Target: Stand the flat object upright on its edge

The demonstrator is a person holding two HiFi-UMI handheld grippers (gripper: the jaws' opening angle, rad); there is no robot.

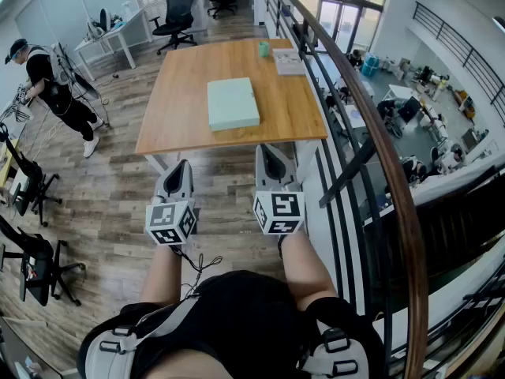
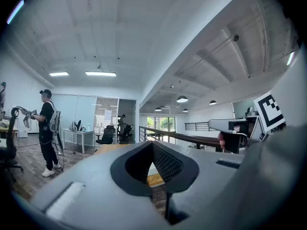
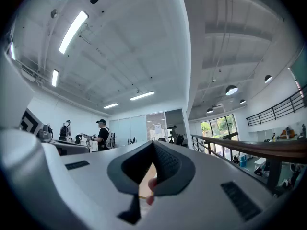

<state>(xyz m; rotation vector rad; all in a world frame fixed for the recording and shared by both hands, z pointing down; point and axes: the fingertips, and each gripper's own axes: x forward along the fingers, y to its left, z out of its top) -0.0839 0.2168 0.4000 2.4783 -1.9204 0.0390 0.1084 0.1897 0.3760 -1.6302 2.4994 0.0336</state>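
Note:
A pale green flat slab (image 1: 233, 103) lies flat near the middle of the wooden table (image 1: 181, 109). Both grippers are held close to the body, short of the table's near edge and well away from the slab. My left gripper (image 1: 179, 166) is shut with nothing in it, and its jaws meet in the left gripper view (image 2: 153, 145). My right gripper (image 1: 271, 151) is also shut and empty, with its jaws together in the right gripper view (image 3: 153, 144). Both point upward and toward the table, so the slab is hidden in the gripper views.
A small green cup (image 1: 263, 49) and a booklet (image 1: 289, 61) sit at the table's far right corner. A curved wooden handrail (image 1: 387, 148) runs close on the right above a drop. A person (image 1: 55, 93) stands far left, beside office chairs (image 1: 175, 14) and a desk.

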